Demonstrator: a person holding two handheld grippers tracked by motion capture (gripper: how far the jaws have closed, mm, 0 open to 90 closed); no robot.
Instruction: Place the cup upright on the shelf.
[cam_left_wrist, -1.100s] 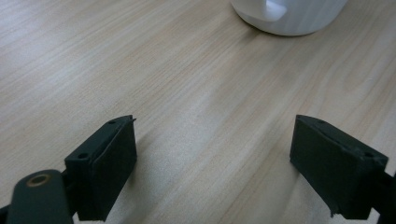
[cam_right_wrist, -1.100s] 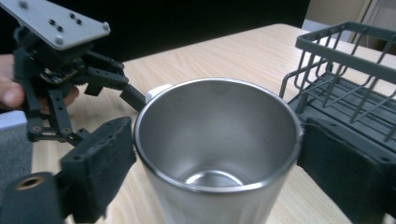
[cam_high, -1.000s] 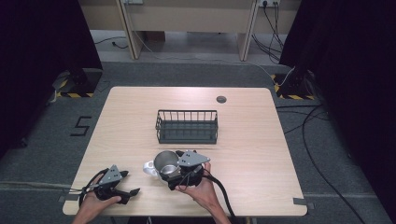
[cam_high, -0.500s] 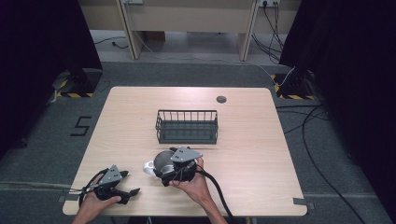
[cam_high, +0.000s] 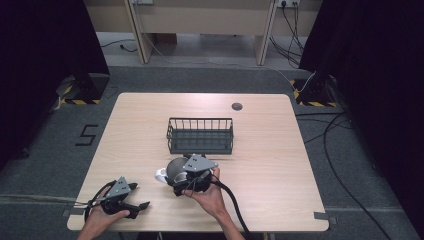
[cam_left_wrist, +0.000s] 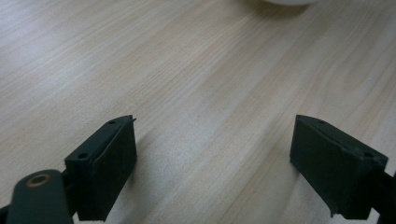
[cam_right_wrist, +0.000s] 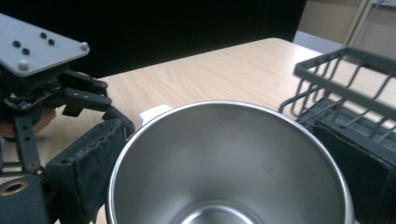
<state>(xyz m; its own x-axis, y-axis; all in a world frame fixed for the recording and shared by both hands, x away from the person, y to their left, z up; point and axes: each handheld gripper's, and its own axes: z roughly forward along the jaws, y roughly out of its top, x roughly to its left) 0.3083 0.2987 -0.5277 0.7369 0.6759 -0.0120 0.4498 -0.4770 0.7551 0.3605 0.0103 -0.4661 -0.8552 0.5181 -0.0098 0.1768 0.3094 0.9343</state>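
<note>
A light wooden rectangular table (cam_high: 280, 165) stands on a grey carpeted floor, seen from above the person's side. Near the middle of the table sits a dark wire basket (cam_high: 200, 135) of rectangular shape, upright on the tabletop. Just near of the basket, the right gripper (cam_high: 186, 179), held in the person's right hand (cam_high: 210, 197), grasps a round stainless-steel cup with a white handle (cam_high: 172, 171); the handle projects to the left. In the right gripper view the cup (cam_right_wrist: 229, 163) appears between the two black jaws, its shiny interior open toward the camera, the jaws pressed against its wall on either side, and the wire basket (cam_right_wrist: 348, 93) lies close at the right and beyond. Whether the cup rests on the table or is lifted clear cannot be told. At the near left corner of the table the left gripper (cam_high: 135, 204), held in the person's left hand (cam_high: 105, 216), lies low over the wood, well apart from the cup. The left gripper view shows its jaws spread wide with bare tabletop (cam_left_wrist: 201, 93) between them and nothing grasped; a pale rounded edge (cam_left_wrist: 285, 2) sits at the far top border, too cropped to identify. A small dark round grommet (cam_high: 237, 106) marks the far side of the table.
</note>
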